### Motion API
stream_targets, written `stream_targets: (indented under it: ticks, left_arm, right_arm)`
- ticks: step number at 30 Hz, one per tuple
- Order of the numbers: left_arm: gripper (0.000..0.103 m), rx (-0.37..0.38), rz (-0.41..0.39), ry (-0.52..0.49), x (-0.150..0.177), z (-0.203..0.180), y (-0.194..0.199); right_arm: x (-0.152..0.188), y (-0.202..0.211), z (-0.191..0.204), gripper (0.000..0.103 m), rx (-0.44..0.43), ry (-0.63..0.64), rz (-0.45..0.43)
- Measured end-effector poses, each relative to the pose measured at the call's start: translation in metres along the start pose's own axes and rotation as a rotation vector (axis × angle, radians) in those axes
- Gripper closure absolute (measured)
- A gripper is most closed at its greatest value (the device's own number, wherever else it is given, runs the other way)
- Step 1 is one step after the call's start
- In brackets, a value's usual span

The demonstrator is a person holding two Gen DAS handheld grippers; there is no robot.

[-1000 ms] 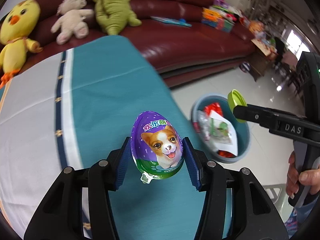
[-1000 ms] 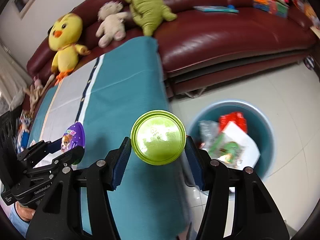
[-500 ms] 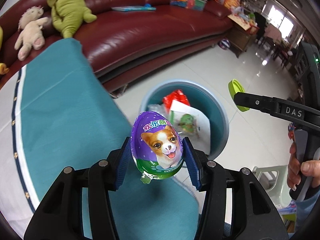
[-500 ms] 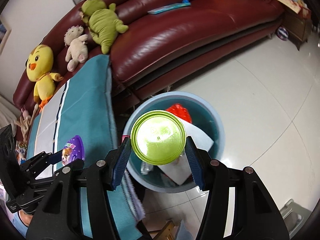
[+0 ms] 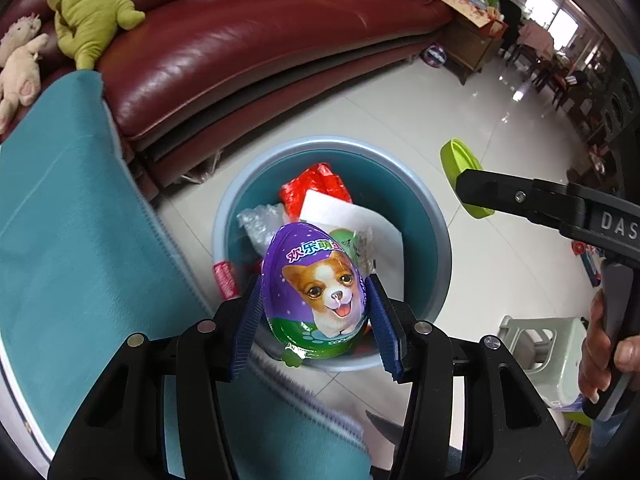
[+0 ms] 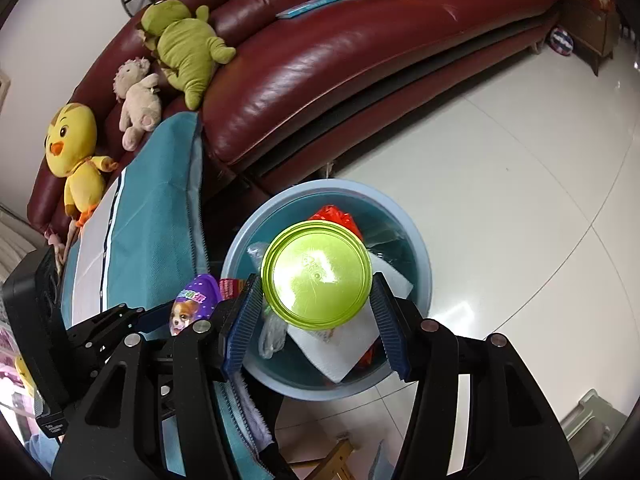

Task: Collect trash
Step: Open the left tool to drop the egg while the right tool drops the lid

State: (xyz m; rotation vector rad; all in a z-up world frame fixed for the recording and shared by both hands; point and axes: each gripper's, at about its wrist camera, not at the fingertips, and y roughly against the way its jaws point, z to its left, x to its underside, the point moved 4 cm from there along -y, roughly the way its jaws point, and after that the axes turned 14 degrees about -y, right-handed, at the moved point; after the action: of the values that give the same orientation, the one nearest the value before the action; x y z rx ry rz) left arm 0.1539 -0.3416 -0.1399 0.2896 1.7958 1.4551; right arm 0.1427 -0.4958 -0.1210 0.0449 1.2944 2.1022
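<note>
My left gripper is shut on a purple egg-shaped wrapper with a puppy on it, held over the near rim of a blue round bin on the floor. The egg wrapper also shows in the right wrist view. My right gripper is shut on a lime green round lid, held above the bin. The lid shows edge-on in the left wrist view. The bin holds a red wrapper, white paper and clear plastic.
A table with a teal cloth stands left of the bin. A dark red leather sofa runs behind, with a green plush, a pink plush and a yellow chick. A pale green stool stands right of the bin.
Both grippers have swung from over the teal table to over the blue bin, still holding the egg wrapper and the green lid. The bin now sits close beneath them.
</note>
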Motion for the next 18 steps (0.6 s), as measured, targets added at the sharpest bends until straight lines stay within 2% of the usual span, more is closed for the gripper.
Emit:
stream_targets:
  ticks: [6, 8, 13, 18]
  left_arm:
    - [0.049, 0.057, 0.013, -0.003, -0.015, -0.007, -0.025]
    - [0.042, 0.081, 0.026, -0.005, -0.016, -0.011, -0.035]
    - [0.020, 0.059, 0.022, 0.008, -0.013, -0.006, -0.038]
    - [0.013, 0.025, 0.022, 0.030, -0.004, 0.009, -0.025]
  right_arm:
    - [-0.011, -0.006, -0.012, 0.050, 0.027, -0.026, 0.008]
    - [-0.013, -0.009, -0.015, 0.050, 0.037, -0.029, 0.011]
    - [-0.016, -0.014, -0.017, 0.050, 0.047, -0.036, 0.020]
    - [-0.015, -0.024, -0.007, 0.050, 0.043, -0.021, 0.039]
